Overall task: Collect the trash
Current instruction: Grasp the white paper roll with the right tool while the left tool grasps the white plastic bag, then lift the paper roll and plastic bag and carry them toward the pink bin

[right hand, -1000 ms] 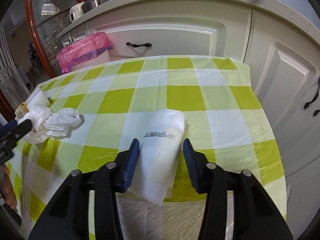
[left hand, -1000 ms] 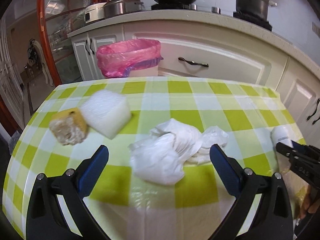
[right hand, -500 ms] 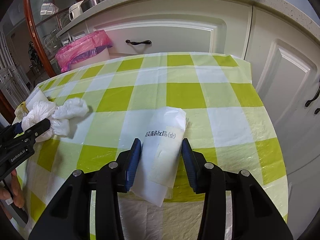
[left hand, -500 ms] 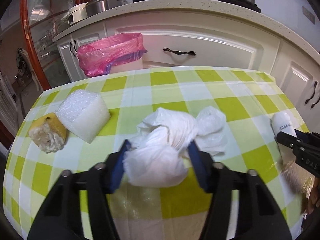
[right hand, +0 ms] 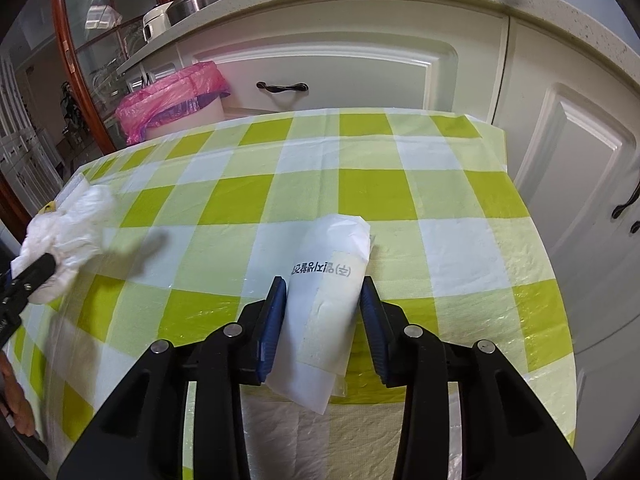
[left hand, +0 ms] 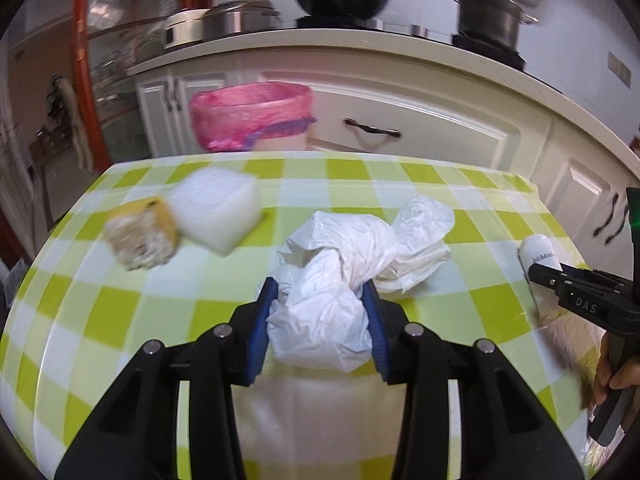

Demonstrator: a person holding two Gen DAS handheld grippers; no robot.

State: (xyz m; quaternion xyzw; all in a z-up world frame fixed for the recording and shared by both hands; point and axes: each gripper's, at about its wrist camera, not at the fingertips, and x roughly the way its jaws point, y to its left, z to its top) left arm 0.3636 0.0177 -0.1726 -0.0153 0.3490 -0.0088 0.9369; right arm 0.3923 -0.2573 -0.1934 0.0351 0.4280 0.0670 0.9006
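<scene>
While my left gripper (left hand: pixel 320 308) pinches the crumpled white plastic bag (left hand: pixel 352 264) between its blue pads, my right gripper (right hand: pixel 323 312) straddles a flat white packet (right hand: pixel 324 300), its pads close beside both edges; I cannot tell whether they press it. Both lie on the green-checked tablecloth (right hand: pixel 372 192). Only my left view shows the corn cob piece (left hand: pixel 140 238) touching a white foam block (left hand: pixel 218 208) further back on the left, plus "DAS" printed on the right gripper's black body. Only my right view gives the packet's dark printed line, upside down and in a script I cannot read. Beyond the table's far edge stands the pink-lined trash bin (left hand: pixel 250 116), with white cabinets (right hand: pixel 320 60) behind.
</scene>
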